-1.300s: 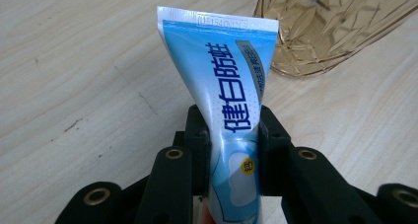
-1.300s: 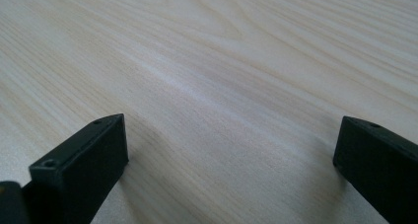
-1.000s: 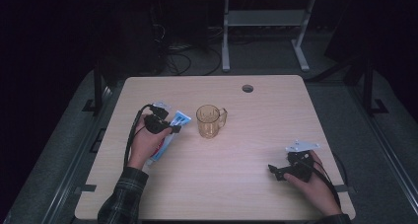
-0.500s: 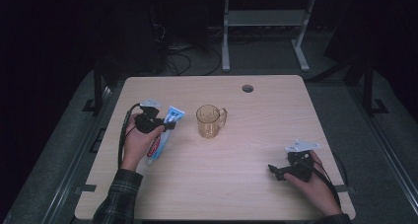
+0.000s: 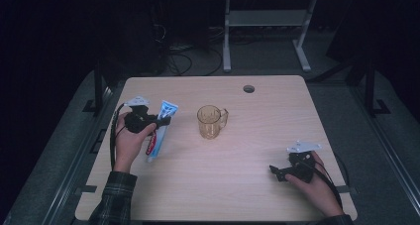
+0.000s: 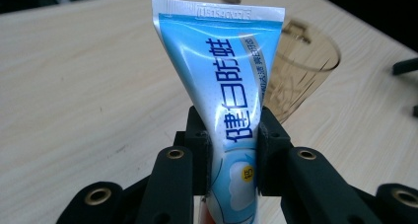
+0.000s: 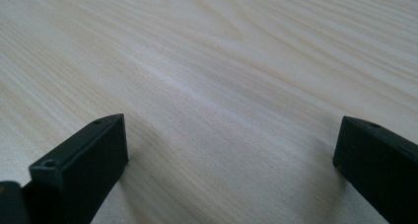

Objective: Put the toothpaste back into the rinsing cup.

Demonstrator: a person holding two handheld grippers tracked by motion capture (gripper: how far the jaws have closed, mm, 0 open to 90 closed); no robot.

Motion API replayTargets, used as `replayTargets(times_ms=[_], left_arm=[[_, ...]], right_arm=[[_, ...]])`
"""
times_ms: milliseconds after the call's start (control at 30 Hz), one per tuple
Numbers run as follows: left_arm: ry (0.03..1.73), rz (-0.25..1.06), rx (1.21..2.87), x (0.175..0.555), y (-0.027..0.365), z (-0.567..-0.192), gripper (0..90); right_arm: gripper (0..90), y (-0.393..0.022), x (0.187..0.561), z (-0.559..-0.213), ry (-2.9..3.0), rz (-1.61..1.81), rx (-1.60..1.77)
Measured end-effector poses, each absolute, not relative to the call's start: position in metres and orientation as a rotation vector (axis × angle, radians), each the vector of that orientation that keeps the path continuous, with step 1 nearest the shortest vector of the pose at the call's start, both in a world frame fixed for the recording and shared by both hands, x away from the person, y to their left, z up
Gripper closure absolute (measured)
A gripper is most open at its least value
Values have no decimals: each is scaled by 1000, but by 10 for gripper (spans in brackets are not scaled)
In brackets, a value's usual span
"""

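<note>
Left tongs (image 6: 231,150) are clamped across the middle of the toothpaste tube (image 6: 226,86), lifted above the bench (image 5: 257,185) at its left, near the amber mug (image 5: 210,122). Right tongs (image 7: 231,150) stand apart, empty. Light, soft and glossy, the tube likely squashes; mid-body grip suits it.

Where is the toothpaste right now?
The toothpaste tube is clamped in the left gripper at the table's left side in the high view, just left of the amber glass mug.
</note>
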State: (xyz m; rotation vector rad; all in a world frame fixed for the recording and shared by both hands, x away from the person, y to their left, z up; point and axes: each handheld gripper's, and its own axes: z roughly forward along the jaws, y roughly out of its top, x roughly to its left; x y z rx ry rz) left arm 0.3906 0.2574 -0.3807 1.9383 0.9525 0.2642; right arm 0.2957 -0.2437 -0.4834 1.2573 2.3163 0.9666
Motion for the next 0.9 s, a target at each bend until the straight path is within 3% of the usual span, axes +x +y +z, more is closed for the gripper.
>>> replayTargets(times_ms=[433, 900], left_arm=[[870, 300, 1819, 381, 269, -363, 724], [778, 331, 1766, 385, 255, -339, 724]], right_arm=[[0, -244, 296, -483, 2317, 969, 1258], [0, -244, 296, -483, 2315, 968, 1259]])
